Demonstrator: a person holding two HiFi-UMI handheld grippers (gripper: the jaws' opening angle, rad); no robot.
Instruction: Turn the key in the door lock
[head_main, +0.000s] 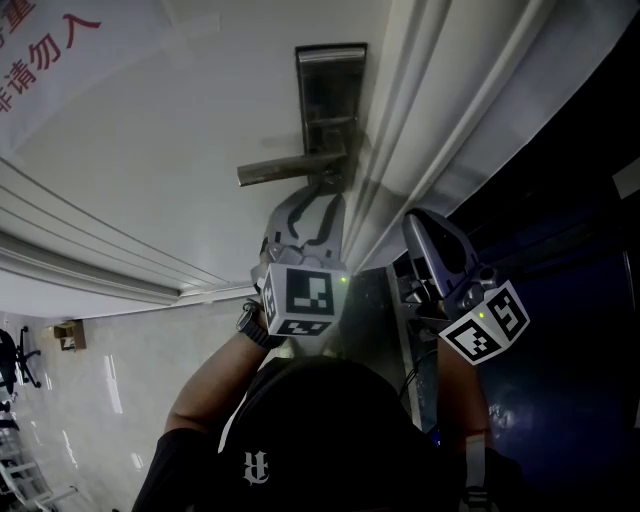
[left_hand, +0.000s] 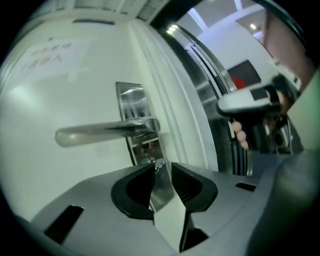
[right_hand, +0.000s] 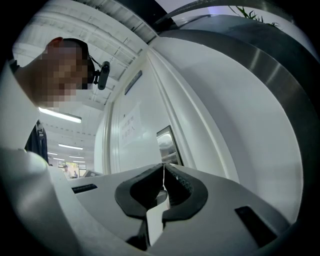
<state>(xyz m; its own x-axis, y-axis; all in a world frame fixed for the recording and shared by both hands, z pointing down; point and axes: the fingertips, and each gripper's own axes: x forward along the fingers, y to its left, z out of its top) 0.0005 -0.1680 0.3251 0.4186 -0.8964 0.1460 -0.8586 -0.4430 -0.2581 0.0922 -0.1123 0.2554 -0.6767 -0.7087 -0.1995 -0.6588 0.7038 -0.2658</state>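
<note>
Reaching under the lever handle (head_main: 282, 170) in the head view, the left gripper (head_main: 322, 205) meets the lock plate (head_main: 330, 95). Its own view shows narrow jaws pinching the small key (left_hand: 159, 163) in the keyhole; likely stiff, slick metal, best taken across its flat head. The right gripper (right_hand: 163, 172) view shows jaws together, empty

Glossy metal lever handle (left_hand: 100, 131) and lock plate (left_hand: 131, 101) on smooth white door (left_hand: 45, 105).
</note>
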